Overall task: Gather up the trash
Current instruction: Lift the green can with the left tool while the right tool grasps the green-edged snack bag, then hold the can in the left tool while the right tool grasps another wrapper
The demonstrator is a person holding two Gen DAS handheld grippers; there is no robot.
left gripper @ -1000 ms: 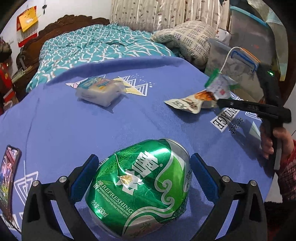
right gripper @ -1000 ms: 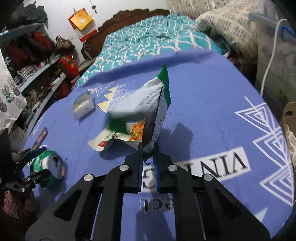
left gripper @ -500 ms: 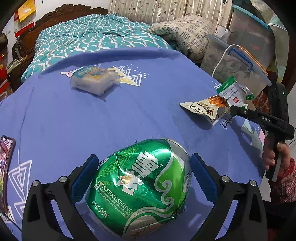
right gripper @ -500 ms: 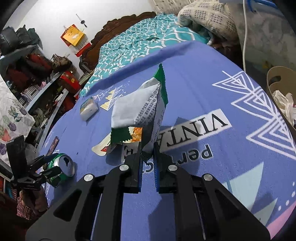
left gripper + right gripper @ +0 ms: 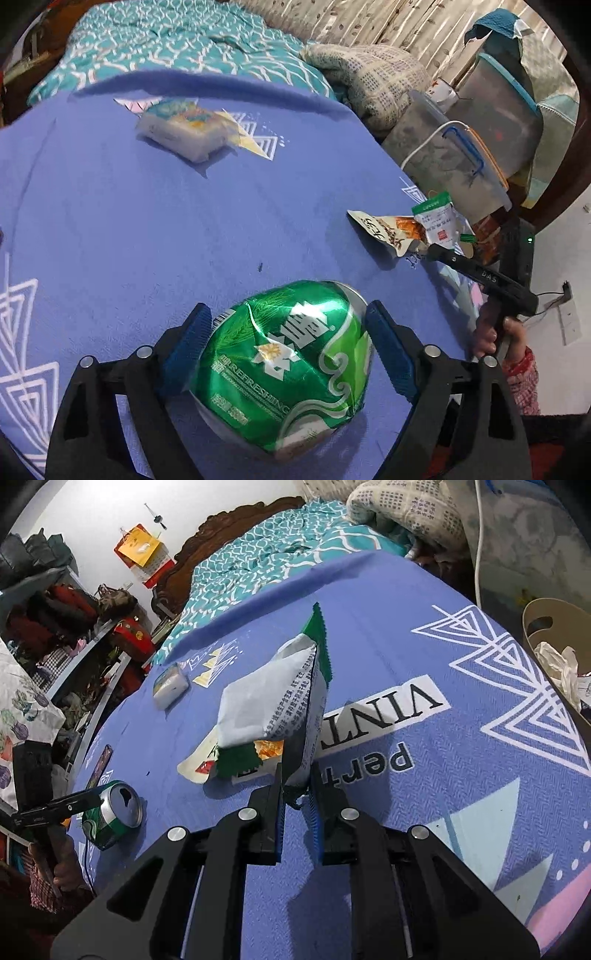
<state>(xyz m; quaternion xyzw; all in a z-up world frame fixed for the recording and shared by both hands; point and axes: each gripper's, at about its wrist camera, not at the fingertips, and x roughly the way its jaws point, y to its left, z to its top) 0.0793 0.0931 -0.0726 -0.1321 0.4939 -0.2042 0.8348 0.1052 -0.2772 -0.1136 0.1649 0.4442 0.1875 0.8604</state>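
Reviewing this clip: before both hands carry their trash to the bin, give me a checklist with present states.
1. Left gripper closed on dented green can: ok.
2. Right gripper pinching snack wrappers: ok.
3. Both wrappers secured: cannot tell; the lower one hangs loose.
4. Brown bin within sight, beyond the table edge: ok.
5. Tissue pack collected: not ok, it lies on the tablecloth.

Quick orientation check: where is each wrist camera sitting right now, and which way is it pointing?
Left wrist: on the left tongs, low over the purple tablecloth, facing the bed; they clamp the green can; the right hand shows.
Right wrist: on the right tongs, looking across the table; they pinch the snack wrapper, bin at right.
Shared: can, wrapper, tissue pack.
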